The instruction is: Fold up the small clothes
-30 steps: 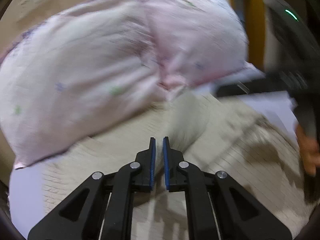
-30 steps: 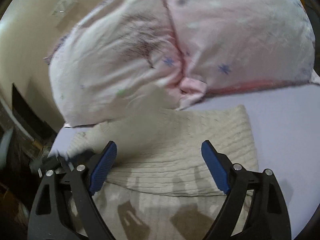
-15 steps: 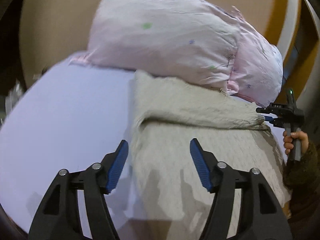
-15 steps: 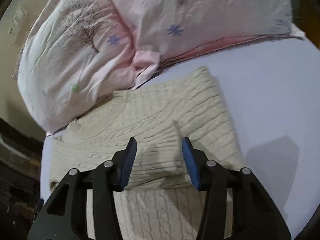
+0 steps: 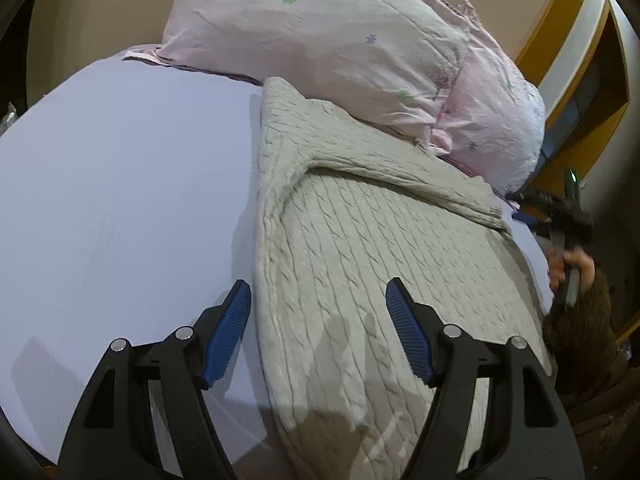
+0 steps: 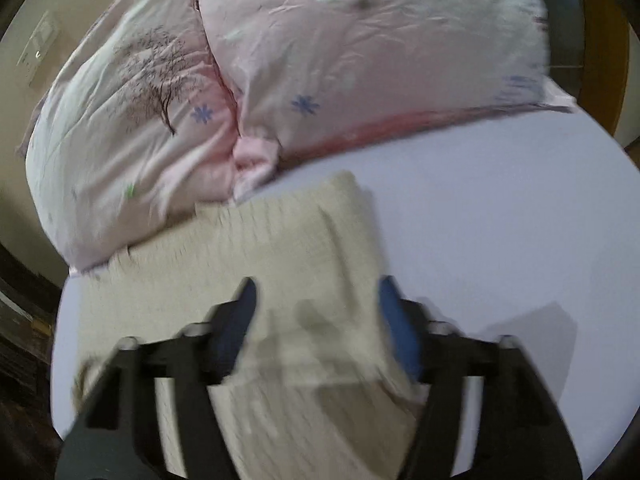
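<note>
A cream cable-knit sweater [image 5: 360,248] lies flat on a lavender bed sheet [image 5: 120,184], with a sleeve folded across its upper part. My left gripper [image 5: 320,320] is open and empty above the sweater's left edge. My right gripper [image 6: 316,320] is open and empty over the sweater [image 6: 280,256]; that view is blurred. The right gripper also shows at the far right of the left wrist view [image 5: 568,216], held by a hand beside the sweater's far edge.
Two pink patterned pillows [image 5: 340,48] [image 6: 320,60] lie at the head of the bed, touching the sweater's top edge. Bare sheet [image 6: 500,220] lies to the right in the right wrist view. A wooden frame [image 5: 580,60] stands behind.
My left gripper opened from shut and pulled back over the sweater's left edge. My right gripper narrowed, then widened again, and moved over the sweater.
</note>
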`<move>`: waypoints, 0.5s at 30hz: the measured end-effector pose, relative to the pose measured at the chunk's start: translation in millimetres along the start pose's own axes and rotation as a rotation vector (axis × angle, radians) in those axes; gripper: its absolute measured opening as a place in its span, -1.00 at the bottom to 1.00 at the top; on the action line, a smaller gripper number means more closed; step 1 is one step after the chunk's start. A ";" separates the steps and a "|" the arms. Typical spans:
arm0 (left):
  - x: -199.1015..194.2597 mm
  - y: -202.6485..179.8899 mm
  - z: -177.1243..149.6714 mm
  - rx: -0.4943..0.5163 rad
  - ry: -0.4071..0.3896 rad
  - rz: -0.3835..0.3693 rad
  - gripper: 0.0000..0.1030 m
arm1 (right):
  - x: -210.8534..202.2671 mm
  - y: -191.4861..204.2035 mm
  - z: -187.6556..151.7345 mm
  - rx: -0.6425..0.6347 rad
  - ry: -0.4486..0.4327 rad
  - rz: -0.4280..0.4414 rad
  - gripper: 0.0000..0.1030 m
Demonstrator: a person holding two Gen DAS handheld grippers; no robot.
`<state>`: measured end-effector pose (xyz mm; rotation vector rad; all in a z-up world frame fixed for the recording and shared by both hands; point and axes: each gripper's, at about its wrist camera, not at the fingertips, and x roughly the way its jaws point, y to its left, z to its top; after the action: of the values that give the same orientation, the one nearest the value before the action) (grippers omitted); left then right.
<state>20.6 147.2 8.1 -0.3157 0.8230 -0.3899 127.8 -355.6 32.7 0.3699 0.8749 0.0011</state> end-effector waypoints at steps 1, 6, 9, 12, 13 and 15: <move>-1.4 0.4 -1.7 -0.007 0.004 -0.019 0.37 | -7.1 -7.4 -9.7 0.007 0.014 0.005 0.29; -11.1 0.7 -21.2 -0.023 0.033 -0.141 0.07 | -32.6 -43.8 -72.6 0.077 0.145 0.102 -0.26; -18.3 0.0 -36.5 -0.046 0.067 -0.213 -0.21 | -52.6 -47.0 -113.5 0.099 0.200 0.268 -0.43; -28.3 -2.6 -51.7 -0.048 0.078 -0.246 -0.33 | -71.3 -48.8 -147.7 0.097 0.223 0.366 -0.44; -32.8 -4.3 -57.9 -0.045 0.081 -0.255 -0.34 | -76.1 -51.3 -158.4 0.111 0.249 0.416 -0.47; -37.2 -5.6 -66.3 -0.054 0.090 -0.280 -0.34 | -80.6 -52.7 -173.8 0.126 0.284 0.473 -0.57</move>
<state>-53.9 151.1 -8.1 -0.4690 0.8807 -0.6479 -62.3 -362.2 -24.8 0.7004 1.0520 0.4460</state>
